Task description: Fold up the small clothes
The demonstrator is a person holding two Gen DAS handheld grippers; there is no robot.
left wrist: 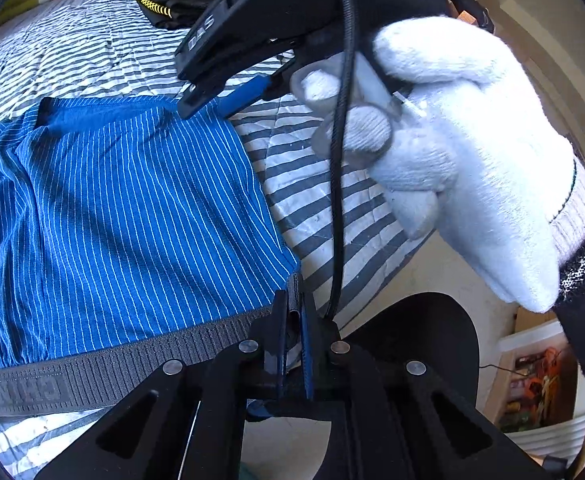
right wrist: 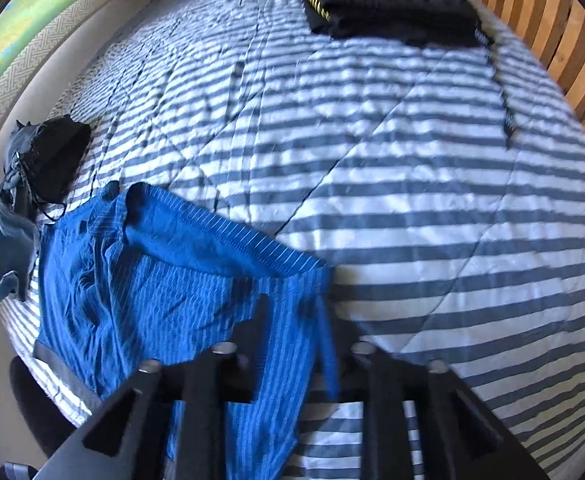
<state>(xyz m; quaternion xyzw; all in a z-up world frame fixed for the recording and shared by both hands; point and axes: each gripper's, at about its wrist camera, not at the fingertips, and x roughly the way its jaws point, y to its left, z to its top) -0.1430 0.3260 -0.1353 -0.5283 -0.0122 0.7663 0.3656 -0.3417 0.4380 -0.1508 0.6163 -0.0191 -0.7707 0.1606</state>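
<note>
The blue striped shorts [left wrist: 132, 200], spread on the striped bedspread [right wrist: 432, 208], are being pinched at the waistband by the closed left gripper [left wrist: 292, 320]; the right gripper [right wrist: 296, 312] is being held part-open astride a hem.

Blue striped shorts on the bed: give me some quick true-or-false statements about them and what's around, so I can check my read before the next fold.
1. The left gripper has its fingers shut on the grey waistband of the blue shorts. True.
2. The folded black garment lies on top of the shorts. False: it lies apart, at the far end of the bedspread.
3. The bedspread is plain white. False: it has grey and white stripes.
4. The right hand wears a white glove. True.
</note>
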